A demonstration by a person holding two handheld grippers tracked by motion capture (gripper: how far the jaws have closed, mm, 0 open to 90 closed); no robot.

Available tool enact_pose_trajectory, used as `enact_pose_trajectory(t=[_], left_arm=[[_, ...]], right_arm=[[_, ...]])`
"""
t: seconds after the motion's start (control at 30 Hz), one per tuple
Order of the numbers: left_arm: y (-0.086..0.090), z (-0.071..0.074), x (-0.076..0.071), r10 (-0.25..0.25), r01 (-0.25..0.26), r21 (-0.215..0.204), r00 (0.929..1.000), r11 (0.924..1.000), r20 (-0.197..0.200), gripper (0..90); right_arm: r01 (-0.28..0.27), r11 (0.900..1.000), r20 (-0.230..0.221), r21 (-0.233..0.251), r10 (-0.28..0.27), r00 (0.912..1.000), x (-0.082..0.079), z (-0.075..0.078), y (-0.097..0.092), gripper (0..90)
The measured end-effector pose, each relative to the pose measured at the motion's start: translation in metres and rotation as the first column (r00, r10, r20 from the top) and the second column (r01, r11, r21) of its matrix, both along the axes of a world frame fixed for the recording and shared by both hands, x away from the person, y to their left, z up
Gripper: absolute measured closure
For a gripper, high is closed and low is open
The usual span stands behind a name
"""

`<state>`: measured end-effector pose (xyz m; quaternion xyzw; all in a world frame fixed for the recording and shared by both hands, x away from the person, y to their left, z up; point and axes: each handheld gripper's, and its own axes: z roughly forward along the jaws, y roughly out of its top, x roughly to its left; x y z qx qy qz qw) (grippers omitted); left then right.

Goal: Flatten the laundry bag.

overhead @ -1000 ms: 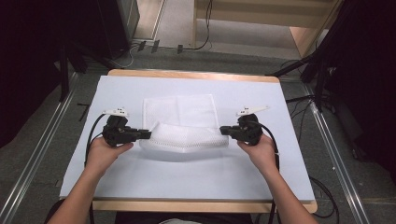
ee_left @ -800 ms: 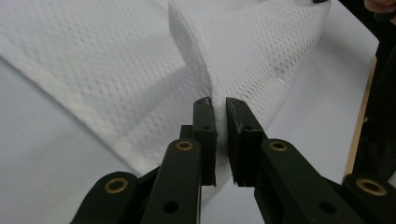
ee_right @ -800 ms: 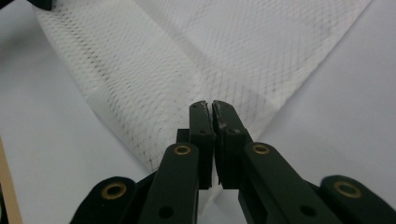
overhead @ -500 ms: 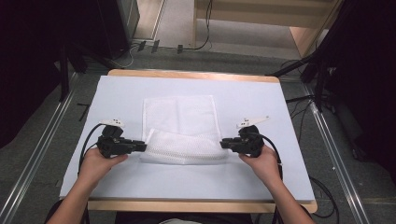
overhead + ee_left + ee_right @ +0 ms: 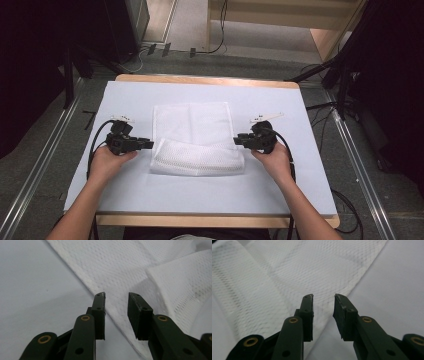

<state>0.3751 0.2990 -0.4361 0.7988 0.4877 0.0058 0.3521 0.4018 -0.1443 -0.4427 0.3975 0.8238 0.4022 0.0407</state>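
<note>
Both forearms are stretched forward; the left gripper (image 5: 150, 144) and right gripper (image 5: 237, 140) are held level, turned inward, jaws just opened, nothing clamped.

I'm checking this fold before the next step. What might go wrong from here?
Both claws, left claw and right claw, have just been opening and stand open with the white mesh cloth edge between their pads. The puffy folded flap may spring open, or withdrawing jaws may snag and drag it.
</note>
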Motion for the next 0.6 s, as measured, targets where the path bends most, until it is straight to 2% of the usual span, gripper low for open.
enact_pose_trajectory(t=[0.2, 0.37, 0.47, 0.6], left_arm=[[-0.003, -0.012, 0.004, 0.007, -0.007, 0.032, 0.9998, 0.9995, -0.019, 64.9], [-0.006, -0.015, 0.001, 0.010, -0.010, 0.023, 0.9999, 0.9997, 0.001, 65.5], [-0.011, -0.015, 0.000, 0.002, -0.002, 0.030, 1.0000, 0.9995, 0.000, 68.9], [-0.015, -0.016, 0.000, -0.006, 0.006, 0.046, 1.0000, 0.9989, -0.001, 80.2]], right_arm=[[0.012, 0.9998, -0.031, -0.016, -0.012, 0.9994, 0.015, -0.012, 0.008, 64.6], [0.008, 0.9989, -0.062, -0.046, -0.010, 0.9980, 0.015, -0.020, 0.010, 63.5], [-0.007, 0.9985, -0.083, -0.054, 0.002, 0.9966, 0.016, -0.024, 0.012, 62.9], [-0.011, 0.9971, -0.056, -0.076, 0.007, 0.9984, 0.013, -0.024, 0.016, 66.0]])
